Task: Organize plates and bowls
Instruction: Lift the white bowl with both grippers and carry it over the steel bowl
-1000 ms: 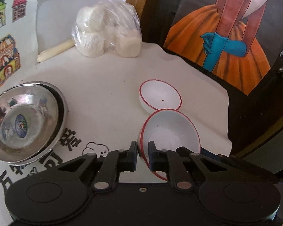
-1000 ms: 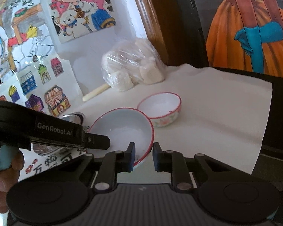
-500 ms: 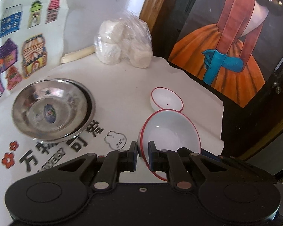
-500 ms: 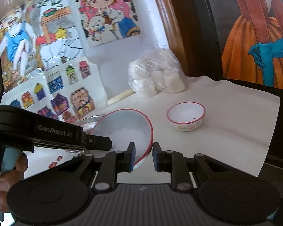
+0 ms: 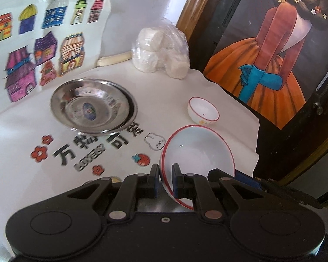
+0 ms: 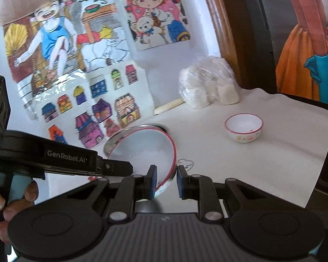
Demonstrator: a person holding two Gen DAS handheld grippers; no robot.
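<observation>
Left gripper [image 5: 164,181] clamps large bowl [image 5: 196,148] rim, tilted, airborne; right gripper [image 6: 165,180] open beside it. Small bowl [image 5: 203,110] ahead-right, steel plates [image 5: 91,107] ahead-left.

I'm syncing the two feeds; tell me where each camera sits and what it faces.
Left wrist: on the left gripper, looking along its fingers, shut on the big bowl, toward steel bowls and the wall.
Right wrist: on the right gripper, open at the bowl's rim, facing the wall drawings; the left gripper and hand show.
Shared: big bowl, small bowl, bag.
</observation>
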